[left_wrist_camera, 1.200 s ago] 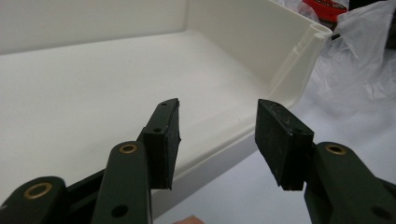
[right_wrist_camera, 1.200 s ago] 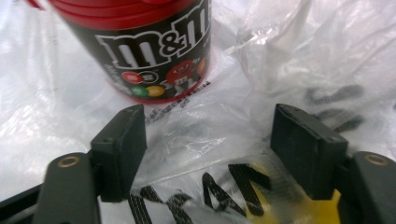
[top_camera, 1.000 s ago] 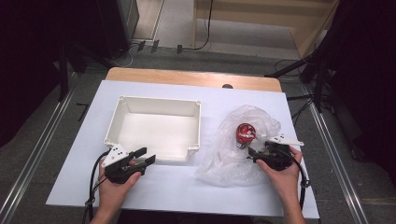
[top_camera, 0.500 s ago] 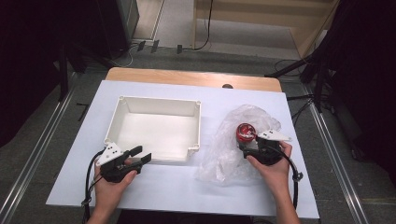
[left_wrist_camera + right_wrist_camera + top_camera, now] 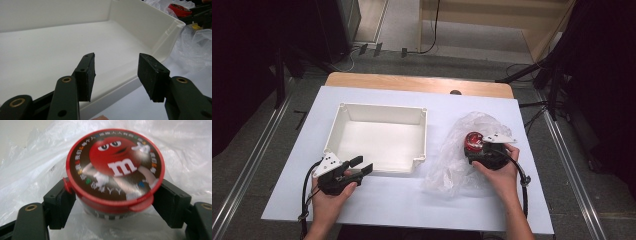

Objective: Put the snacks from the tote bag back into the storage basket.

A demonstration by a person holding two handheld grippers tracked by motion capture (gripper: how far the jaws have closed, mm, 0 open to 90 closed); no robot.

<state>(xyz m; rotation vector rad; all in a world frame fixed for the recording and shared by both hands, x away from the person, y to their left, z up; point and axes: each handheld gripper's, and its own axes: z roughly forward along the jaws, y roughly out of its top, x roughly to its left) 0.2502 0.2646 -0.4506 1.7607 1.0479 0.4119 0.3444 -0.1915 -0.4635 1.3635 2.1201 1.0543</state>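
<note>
The round candy tub, red-lidded with a cartoon face printed on top, sat on a crumpled clear plastic bag at about 3 o'clock from the white tray on the worktop. The right tool had its jaws on either side of the tub's body just beneath the lid rim; they had just been opening a little, with the tub between them, and the pads looked to be against its sides. The left tool hovered with its jaws apart and nothing between them, at the tray's near wall, about 7 o'clock from the tray's centre.

The tub looked like rigid plastic, probably light, with smooth sides that could slip. Taking it below the overhanging rim seemed the safest hold, since the rim would stop it sliding down. The bag was thin and slick and might cling or drag along.

The tub's lower body and base were hidden by the lid and jaws, so how full it was could not be told. The right gripper view was slightly blurred.
</note>
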